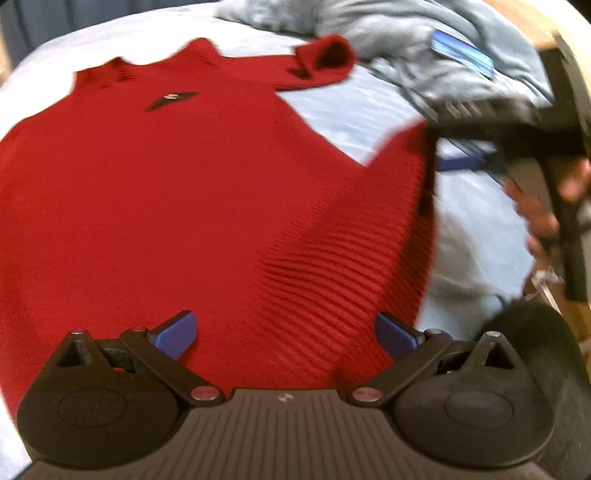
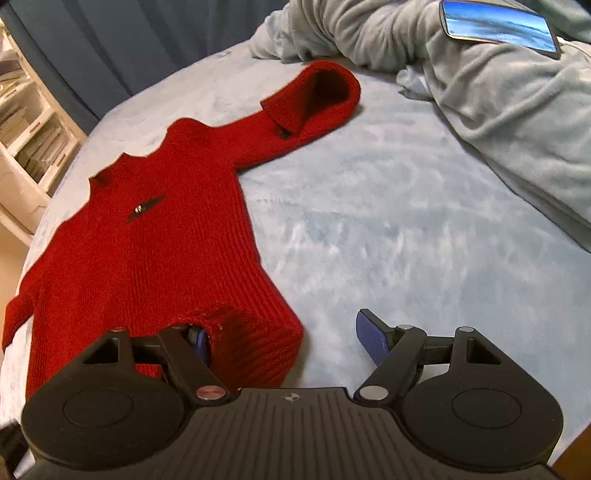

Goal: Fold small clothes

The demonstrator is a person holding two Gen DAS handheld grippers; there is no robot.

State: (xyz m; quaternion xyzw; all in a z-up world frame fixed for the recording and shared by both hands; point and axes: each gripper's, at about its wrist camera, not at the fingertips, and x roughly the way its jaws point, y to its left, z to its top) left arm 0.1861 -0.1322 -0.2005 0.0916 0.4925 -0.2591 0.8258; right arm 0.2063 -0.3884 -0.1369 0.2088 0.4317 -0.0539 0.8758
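Red sweater (image 2: 147,251) spread flat on pale blue bed (image 2: 388,229).
Left gripper (image 1: 286,334) over hem, jaws wide, empty; right gripper (image 2: 284,338) at hem corner, jaws wide, 1 pad tucked inside.

Bare bedsheet (image 2: 388,229) rightward; crumpled blanket (image 2: 498,110) probably beyond.

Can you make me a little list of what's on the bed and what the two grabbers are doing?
sweater: red, spread on the bed
sleeve: lying out to one side
blanket: grey, bunched up
phone: on the blanket
left gripper: open, above the sweater
right gripper: open, at the hem corner
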